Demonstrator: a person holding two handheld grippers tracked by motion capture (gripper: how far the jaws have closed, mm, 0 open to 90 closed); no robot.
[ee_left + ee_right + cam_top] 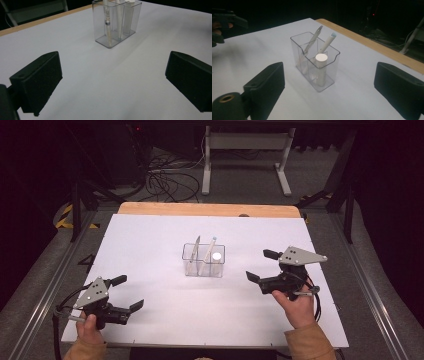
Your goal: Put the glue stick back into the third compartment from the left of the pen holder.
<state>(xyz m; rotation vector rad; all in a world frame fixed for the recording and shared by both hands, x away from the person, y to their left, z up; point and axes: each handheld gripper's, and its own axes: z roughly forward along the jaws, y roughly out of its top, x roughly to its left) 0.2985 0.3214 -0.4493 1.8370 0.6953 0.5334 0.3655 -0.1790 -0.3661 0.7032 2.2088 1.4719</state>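
A clear plastic organiser (191,254) with several compartments stands in the middle of the white table. In it lean a silver pen (313,40) and a white pen with a pale blue tip (328,41), and a white cylinder (321,58) stands upright. My left gripper (129,292) rests low at the near left, open and holding nothing, pointing toward the organiser (126,22). My right gripper (260,265) is to the right of the organiser (297,38), a short way off, open with nothing between its jaws. The left gripper (112,72) and the right gripper (330,86) both show wide-set black jaws.
The white sheet (150,245) covers the table, with a wooden strip (200,209) along the far edge. Beyond it are a white desk frame (245,150) and loose cables (170,180) on the floor. The other hand's gripper (227,22) shows far off.
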